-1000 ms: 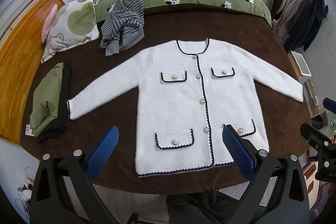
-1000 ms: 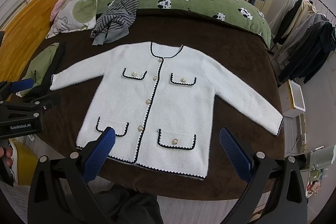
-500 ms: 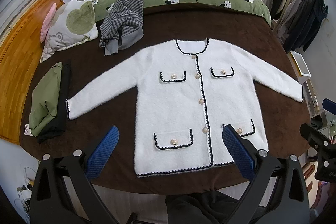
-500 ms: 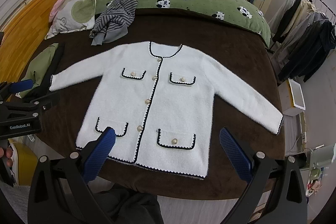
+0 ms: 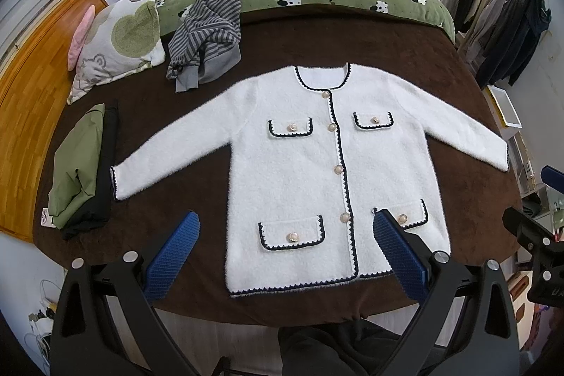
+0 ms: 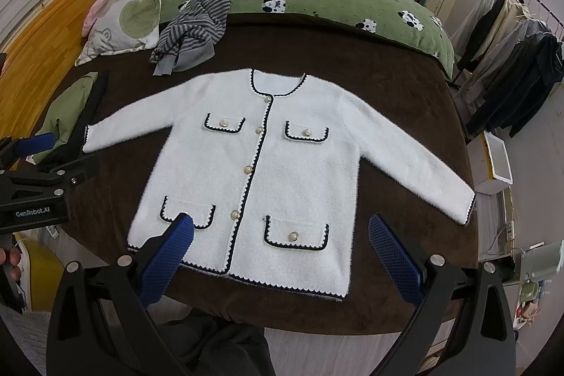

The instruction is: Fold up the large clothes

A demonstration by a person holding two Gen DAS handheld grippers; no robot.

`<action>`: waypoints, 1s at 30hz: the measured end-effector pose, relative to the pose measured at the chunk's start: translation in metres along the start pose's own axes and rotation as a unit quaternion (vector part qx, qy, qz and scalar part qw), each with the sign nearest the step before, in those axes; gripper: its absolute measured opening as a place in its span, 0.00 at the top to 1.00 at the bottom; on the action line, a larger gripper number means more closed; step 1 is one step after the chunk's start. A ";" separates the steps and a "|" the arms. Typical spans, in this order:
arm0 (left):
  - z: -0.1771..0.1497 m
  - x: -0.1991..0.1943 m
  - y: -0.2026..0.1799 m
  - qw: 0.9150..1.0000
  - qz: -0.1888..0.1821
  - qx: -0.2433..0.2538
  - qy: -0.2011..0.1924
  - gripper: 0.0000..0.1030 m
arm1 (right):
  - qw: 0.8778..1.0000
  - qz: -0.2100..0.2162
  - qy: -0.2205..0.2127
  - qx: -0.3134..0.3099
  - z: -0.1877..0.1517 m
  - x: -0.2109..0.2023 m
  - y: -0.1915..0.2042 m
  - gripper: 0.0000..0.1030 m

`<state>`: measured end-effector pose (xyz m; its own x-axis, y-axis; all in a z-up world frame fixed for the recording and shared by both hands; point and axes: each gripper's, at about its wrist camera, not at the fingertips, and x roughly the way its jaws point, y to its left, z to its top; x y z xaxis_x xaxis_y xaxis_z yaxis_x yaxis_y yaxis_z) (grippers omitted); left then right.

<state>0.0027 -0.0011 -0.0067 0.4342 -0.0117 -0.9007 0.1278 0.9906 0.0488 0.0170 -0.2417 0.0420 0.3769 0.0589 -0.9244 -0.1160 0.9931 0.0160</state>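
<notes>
White fluffy cardigan [image 5: 317, 171] is lying flat, buttoned, on the brown bed [image 5: 352, 41]. You are holding the left hand-held gripper [image 5: 285, 256] and the right hand-held gripper [image 6: 278, 252] wide above the hem; begin with the left sleeve [image 5: 176, 147], folding inward smoothly.

Black frame, ribbed blue fingers [image 5: 172, 256]

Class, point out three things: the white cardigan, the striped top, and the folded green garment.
cardigan [image 5: 299, 171]: left wrist view, on its chest panel.
striped top [image 5: 208, 37]: left wrist view, on its crumpled middle.
green garment [image 6: 67, 115]: right wrist view, on its folded top face.
</notes>
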 end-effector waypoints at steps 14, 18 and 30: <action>0.000 0.001 0.001 1.000 0.001 0.000 0.000 0.06 | 1.000 0.000 0.000 0.000 0.000 0.000 0.002 0.05; 0.001 0.001 0.001 1.000 -0.001 0.000 0.001 0.06 | 1.000 -0.002 -0.001 0.003 0.000 0.000 0.001 0.05; 0.051 0.030 -0.056 0.994 -0.048 0.098 0.016 0.06 | 0.989 -0.054 -0.006 0.141 -0.009 -0.010 -0.078 0.05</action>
<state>0.0541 -0.0641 -0.0144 0.3839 -0.0968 -0.9183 0.3397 0.9395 0.0430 0.0136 -0.3211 0.0463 0.3834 -0.0495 -0.9223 0.1857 0.9823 0.0245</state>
